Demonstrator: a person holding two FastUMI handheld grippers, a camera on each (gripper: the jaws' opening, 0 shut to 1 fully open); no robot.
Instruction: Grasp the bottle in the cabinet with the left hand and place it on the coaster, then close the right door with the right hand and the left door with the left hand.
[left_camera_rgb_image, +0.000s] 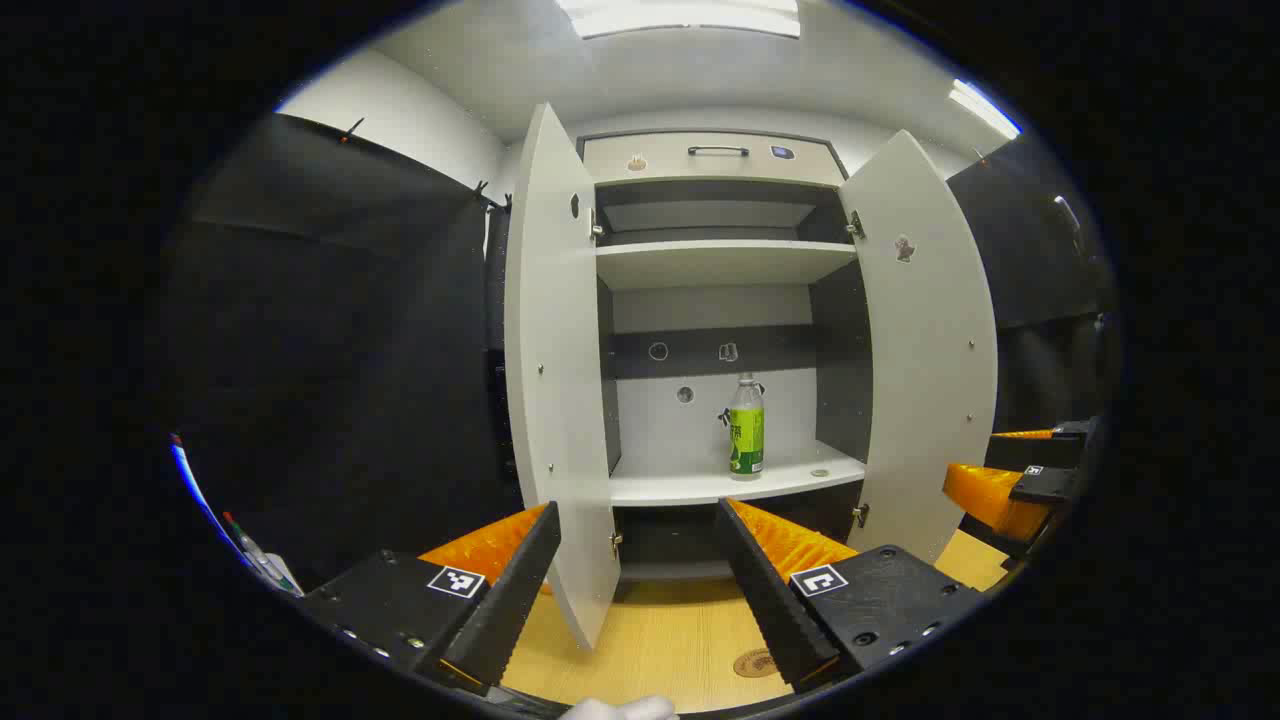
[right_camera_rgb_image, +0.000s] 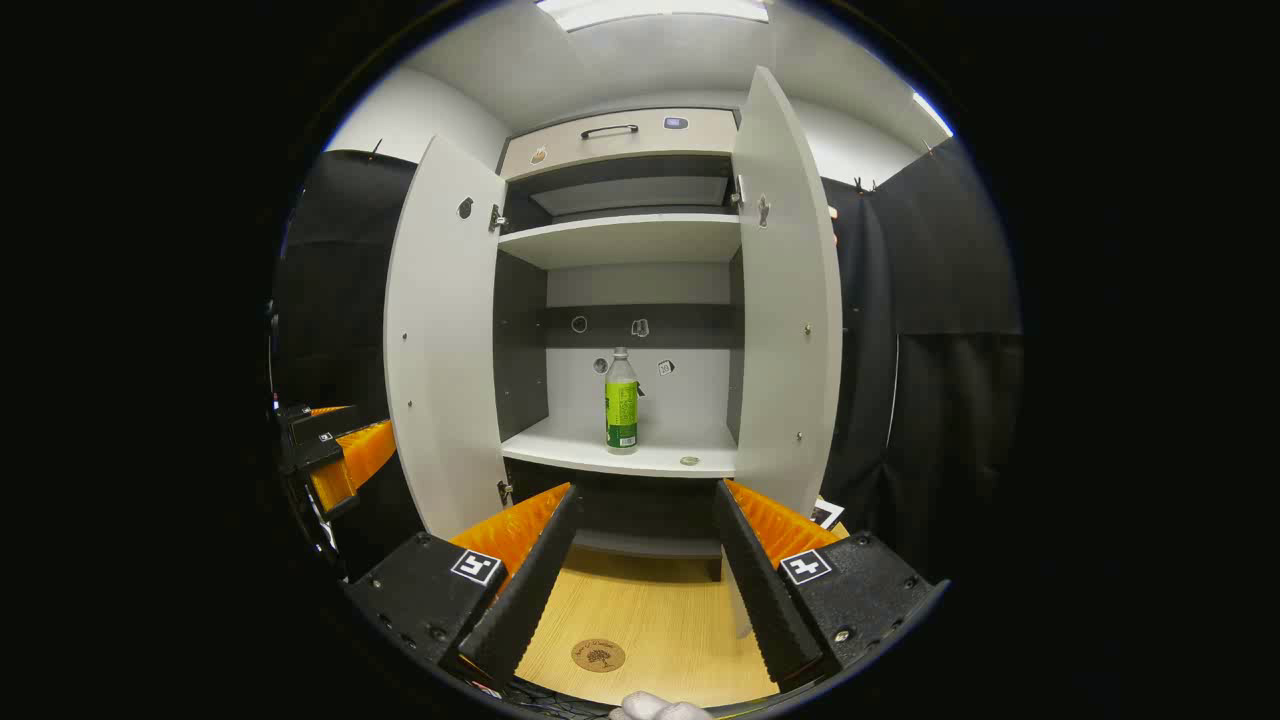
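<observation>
The clear plastic bottle with the green label (left_camera_rgb_image: 746, 428) stands upright on the lower white shelf (left_camera_rgb_image: 690, 485) of the grey two-door cabinet, near the middle of the shelf and apart from both side walls. Both doors are swung wide: the left white door (left_camera_rgb_image: 553, 390) and the right white door (left_camera_rgb_image: 925, 340). The round brown coaster (right_camera_rgb_image: 598, 655) lies on the pale wooden table top (right_camera_rgb_image: 660, 610) in front of the cabinet, at 6 o'clock in the right gripper view.

The left gripper (left_camera_rgb_image: 637, 590) is held well short of the cabinet with its jaws spread wide and nothing between them. In its own view the bottle sits at about 1 o'clock from the gap between the jaws. The right gripper (right_camera_rgb_image: 643, 585) likewise has its jaws spread and empty; it also appears at 3 o'clock in the left gripper view.

Step in hand, as judged: approach and grasp with the left gripper.

1. Steer slightly toward 1 o'clock so the bottle centres in the gap.
2. Advance between the doors, keeping clear of the left door's edge, which lies close to the near jaw.
3. Close on the labelled body, below the neck, with the jaws level.
4. Lift straight up before withdrawing, so the base clears the shelf edge.

Keep the right gripper back until the bottle rests on the coaster.
</observation>
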